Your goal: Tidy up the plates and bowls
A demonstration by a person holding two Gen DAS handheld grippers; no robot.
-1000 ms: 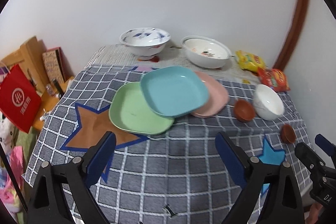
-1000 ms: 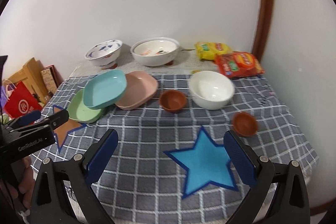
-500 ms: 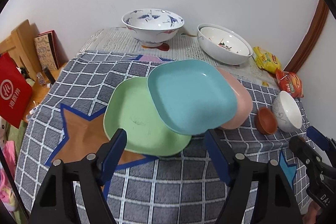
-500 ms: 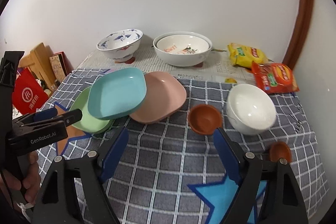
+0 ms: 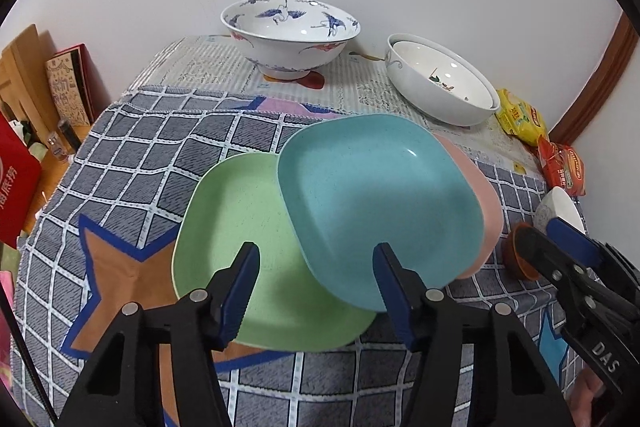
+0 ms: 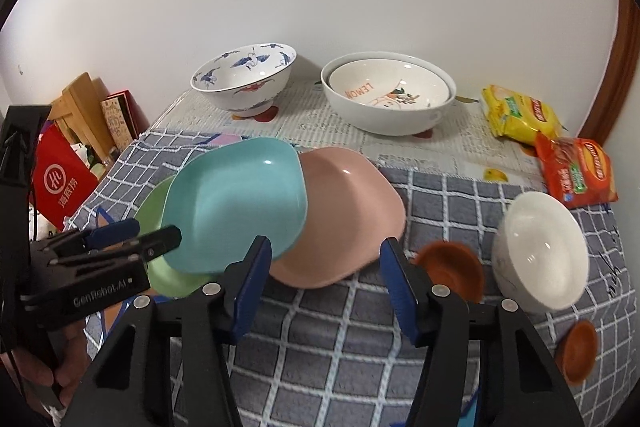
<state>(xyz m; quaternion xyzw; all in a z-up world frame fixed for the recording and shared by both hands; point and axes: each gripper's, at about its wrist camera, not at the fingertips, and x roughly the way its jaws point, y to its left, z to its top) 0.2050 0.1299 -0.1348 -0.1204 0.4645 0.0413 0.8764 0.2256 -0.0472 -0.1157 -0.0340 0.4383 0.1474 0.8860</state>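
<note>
The right gripper, black with blue-padded fingers, hangs with its jaws apart over the near edge of a rounded pink plastic plate. A square teal plastic plate lies tilted across the pink plate's left side and over a pale green plate beneath. The left gripper reaches in from the left, tips at the teal plate's rim. On the grey checked tablecloth, a small brown dish sits just right of the pink plate, beside a white ceramic bowl. Another brown dish lies nearer.
</note>
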